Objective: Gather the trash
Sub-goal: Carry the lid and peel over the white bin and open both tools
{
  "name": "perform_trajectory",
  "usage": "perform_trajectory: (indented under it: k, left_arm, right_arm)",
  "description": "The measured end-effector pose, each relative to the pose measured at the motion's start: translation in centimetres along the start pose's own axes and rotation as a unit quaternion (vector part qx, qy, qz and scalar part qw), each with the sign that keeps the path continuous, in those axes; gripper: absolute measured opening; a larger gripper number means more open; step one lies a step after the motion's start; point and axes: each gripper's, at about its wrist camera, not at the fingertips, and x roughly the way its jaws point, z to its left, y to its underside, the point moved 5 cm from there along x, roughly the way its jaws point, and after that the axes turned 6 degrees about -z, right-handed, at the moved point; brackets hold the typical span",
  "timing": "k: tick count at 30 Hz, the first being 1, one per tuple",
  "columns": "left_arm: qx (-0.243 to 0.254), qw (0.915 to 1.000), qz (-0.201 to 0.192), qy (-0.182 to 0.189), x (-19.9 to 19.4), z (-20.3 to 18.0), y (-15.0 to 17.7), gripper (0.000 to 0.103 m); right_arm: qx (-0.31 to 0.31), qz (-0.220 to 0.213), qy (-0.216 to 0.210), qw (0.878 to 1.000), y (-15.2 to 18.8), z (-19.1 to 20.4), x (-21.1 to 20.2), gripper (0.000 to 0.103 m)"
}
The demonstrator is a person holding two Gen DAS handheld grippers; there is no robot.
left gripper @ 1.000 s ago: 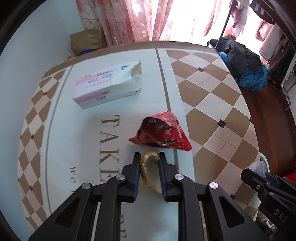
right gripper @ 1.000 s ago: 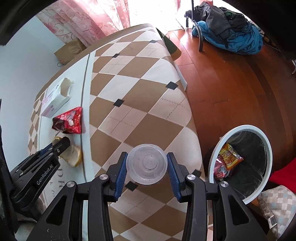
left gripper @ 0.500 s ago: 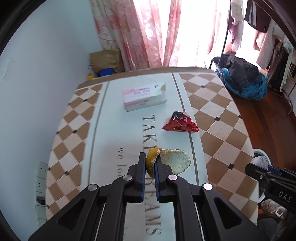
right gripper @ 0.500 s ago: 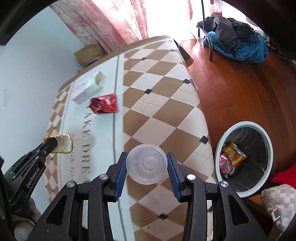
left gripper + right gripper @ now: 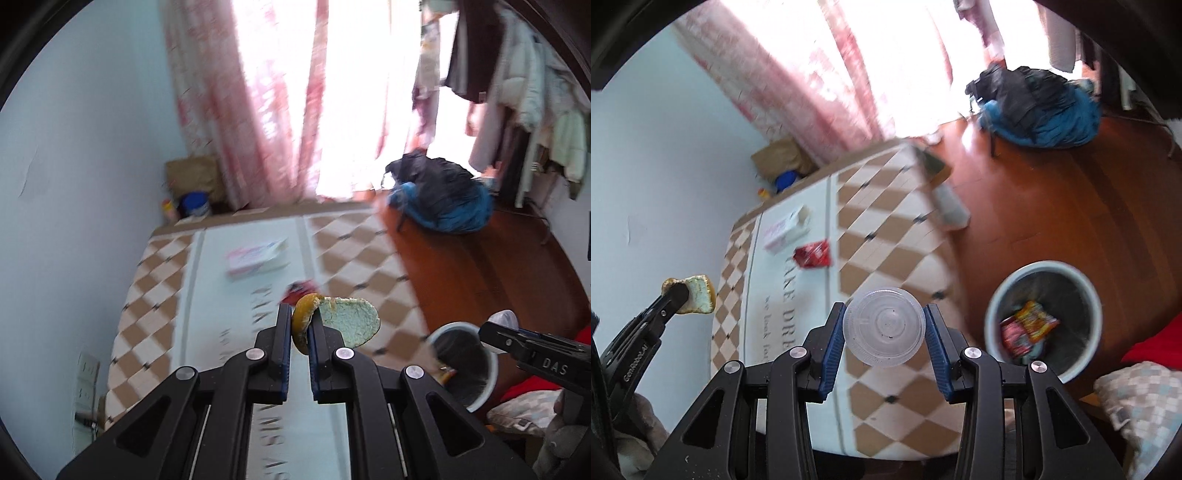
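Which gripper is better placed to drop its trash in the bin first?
Probably the right gripper: its clear plastic cup hangs near the trash bin, while the left gripper holds the peel farther away.

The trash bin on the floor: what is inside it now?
The trash bin holds colourful snack wrappers on a dark liner. Anything beneath them is covered.

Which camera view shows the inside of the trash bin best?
The right wrist view: the trash bin shows its whole rim, with colourful wrappers inside. In the left wrist view, the bin is blurred and partly hidden.
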Motion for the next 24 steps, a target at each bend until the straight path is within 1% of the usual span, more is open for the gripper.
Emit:
perform_trajectory:
  k: [3,6,8,11,14,15,17,18,21,24]
  left_arm:
    - [0.011,0.9993,-0.008,0.035,-0.3,-4.2,-1.3,0.005]
    - [0.021,0.9968,-0.001,0.077,0.5,-9.3,-1.8,0.005]
    - [0.026,0.9941,0.015,0.104,1.7,-12.4,-1.5,0.005]
    - [0.039,0.9867,0.065,0.144,4.9,-18.0,0.3,0.005]
    - [0.05,0.9792,0.114,0.16,7.9,-21.8,2.4,0.006]
    - [0.053,0.9748,0.138,0.167,9.5,-23.2,3.5,0.006]
    - [0.058,0.9685,0.17,0.173,11.6,-25.0,4.9,0.006]
    - [0.062,0.9633,0.192,0.177,13.0,-26.1,6.1,0.006]
    - [0.079,0.9517,0.237,0.179,16.0,-28.4,8.4,0.006]
    - [0.103,0.946,0.255,0.172,18.1,-30.1,9.9,0.007]
  right_arm:
    - [0.011,-0.016,0.02,1.0,-1.1,-3.2,-2.5,0.044]
    - [0.024,-0.025,0.049,0.998,-1.8,-7.6,-4.4,0.044]
    - [0.036,-0.025,0.066,0.997,-1.8,-10.5,-4.9,0.044]
    - [0.06,-0.013,0.087,0.994,-1.1,-15.3,-4.5,0.044]
    - [0.082,0.01,0.102,0.991,0.3,-19.7,-2.9,0.044]
    - [0.091,0.022,0.107,0.99,0.9,-21.3,-1.9,0.044]
    - [0.105,0.042,0.112,0.987,2.1,-23.8,0.0,0.044]
    - [0.112,0.051,0.112,0.986,2.7,-24.9,0.7,0.044]
    - [0.129,0.08,0.115,0.982,4.4,-27.7,3.7,0.044]
    - [0.136,0.106,0.124,0.977,6.0,-29.9,6.7,0.044]
